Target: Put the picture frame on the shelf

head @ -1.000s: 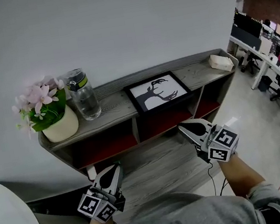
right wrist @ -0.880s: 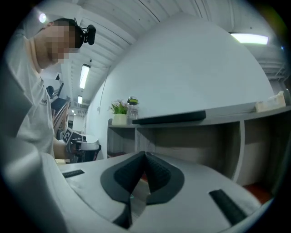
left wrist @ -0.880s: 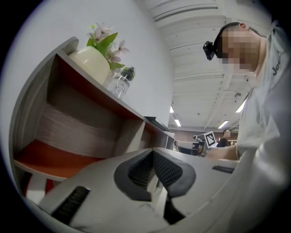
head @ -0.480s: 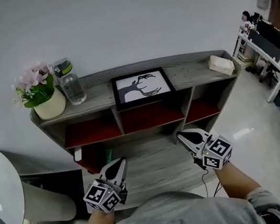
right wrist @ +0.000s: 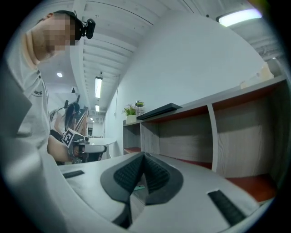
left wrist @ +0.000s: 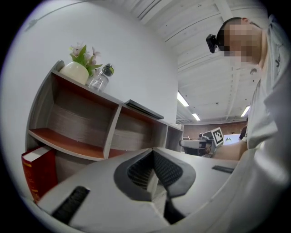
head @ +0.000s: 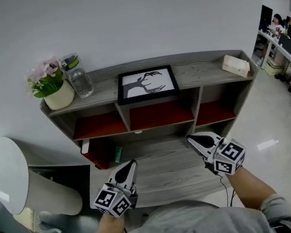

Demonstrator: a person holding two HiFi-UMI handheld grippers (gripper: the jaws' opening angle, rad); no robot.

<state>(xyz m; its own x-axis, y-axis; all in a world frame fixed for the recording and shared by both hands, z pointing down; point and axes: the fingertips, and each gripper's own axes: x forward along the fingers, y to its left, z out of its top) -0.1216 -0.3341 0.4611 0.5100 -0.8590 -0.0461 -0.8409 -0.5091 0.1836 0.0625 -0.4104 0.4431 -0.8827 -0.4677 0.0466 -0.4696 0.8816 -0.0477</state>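
Observation:
The black picture frame (head: 146, 83) with a deer silhouette lies flat on top of the grey wooden shelf (head: 209, 69), near its middle. It shows as a thin dark slab (left wrist: 143, 108) in the left gripper view and again as the frame (right wrist: 159, 110) in the right gripper view. My left gripper (head: 130, 168) hangs low in front of the shelf, jaws together, holding nothing. My right gripper (head: 194, 139) hangs at the right, also shut and empty. Both are well below and apart from the frame.
A potted pink flower (head: 52, 85) and a clear water bottle (head: 78, 76) stand at the shelf's left end, a small tissue box (head: 236, 65) at its right. A red book (head: 94, 156) leans in the lower left compartment. A white round table (head: 6, 175) stands at left.
The view has swung so the shelf sits more level and centred. Both grippers stay shut and low, shifted slightly right in the picture. The frame has not moved on the shelf.

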